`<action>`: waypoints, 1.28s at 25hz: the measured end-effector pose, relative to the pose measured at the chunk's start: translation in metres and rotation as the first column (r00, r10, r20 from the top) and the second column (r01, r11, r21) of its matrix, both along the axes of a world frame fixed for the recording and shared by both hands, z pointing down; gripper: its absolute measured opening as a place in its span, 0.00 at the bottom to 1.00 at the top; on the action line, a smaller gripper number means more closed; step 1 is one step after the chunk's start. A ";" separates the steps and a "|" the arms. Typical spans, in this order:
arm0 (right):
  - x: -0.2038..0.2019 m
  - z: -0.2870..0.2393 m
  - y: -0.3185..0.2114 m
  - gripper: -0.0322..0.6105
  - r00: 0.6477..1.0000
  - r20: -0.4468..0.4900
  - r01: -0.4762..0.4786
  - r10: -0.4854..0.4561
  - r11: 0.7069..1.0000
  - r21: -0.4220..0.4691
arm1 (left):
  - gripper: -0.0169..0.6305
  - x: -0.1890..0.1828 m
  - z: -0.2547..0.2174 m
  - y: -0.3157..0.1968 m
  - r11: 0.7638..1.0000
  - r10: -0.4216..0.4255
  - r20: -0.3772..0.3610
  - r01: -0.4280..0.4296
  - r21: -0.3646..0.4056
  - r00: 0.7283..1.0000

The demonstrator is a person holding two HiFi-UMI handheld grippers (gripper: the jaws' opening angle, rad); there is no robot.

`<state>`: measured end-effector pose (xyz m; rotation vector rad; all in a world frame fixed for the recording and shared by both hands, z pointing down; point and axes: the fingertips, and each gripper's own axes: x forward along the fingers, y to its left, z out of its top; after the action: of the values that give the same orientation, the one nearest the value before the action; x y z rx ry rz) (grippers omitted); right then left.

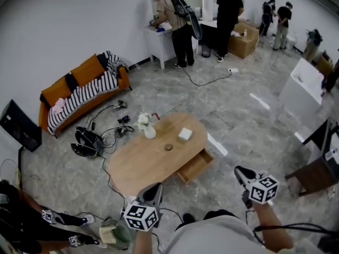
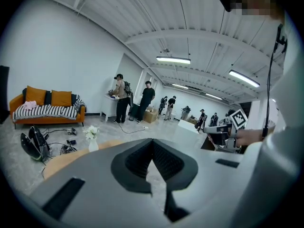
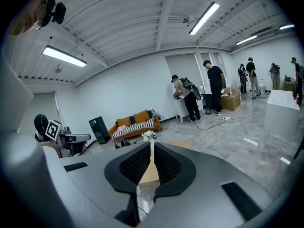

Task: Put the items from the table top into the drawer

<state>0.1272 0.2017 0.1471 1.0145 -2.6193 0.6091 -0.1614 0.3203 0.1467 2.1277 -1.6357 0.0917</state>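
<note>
Hanging clenched and empty, left tool [image 1: 157, 187] and right tool [image 1: 239, 170] face the desk [image 1: 143, 160]. Vase [image 1: 150, 132] looks fragile, tippy: grip its neck.

Three items sit on the oval wooden table [image 1: 139, 165]. A small white vase [image 1: 150, 133] holding white flowers stands upright near the table's far left edge. A white box [image 1: 185, 135] (squat, roughly cubic) rests toward the table's far right end, well apart from the vase. Between the two, closer to the table's middle, a small dark ring [image 1: 168, 147] lies flat on the wood; what it is cannot be made out. The drawer [image 1: 195, 166], of the same light wood, stands pulled out from the table's right side.
</note>
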 end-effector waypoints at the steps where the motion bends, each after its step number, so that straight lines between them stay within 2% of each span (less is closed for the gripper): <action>1: -0.003 0.000 -0.001 0.12 1.000 0.001 0.002 -0.002 1.000 -0.001 | 0.03 -0.001 0.001 -0.001 1.000 0.000 -0.002 0.000 -0.003 1.000; 13: -0.026 -0.001 -0.016 0.12 0.998 -0.013 0.054 -0.054 0.999 -0.003 | 0.03 -0.004 0.006 -0.019 1.000 -0.005 -0.011 0.005 -0.024 1.000; 24: -0.036 0.008 -0.077 0.12 0.992 0.014 0.122 -0.122 0.992 -0.012 | 0.03 0.000 0.008 -0.065 0.996 -0.082 -0.002 0.082 -0.029 0.997; 32: -0.042 0.017 -0.124 0.12 0.979 0.005 0.202 -0.202 0.979 -0.017 | 0.03 0.016 0.019 -0.103 0.990 -0.127 0.008 0.127 -0.068 0.992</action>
<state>0.0850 0.0777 0.1638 0.7296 -2.6701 0.5838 -0.1455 0.2178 0.1659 1.9684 -1.7407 0.1104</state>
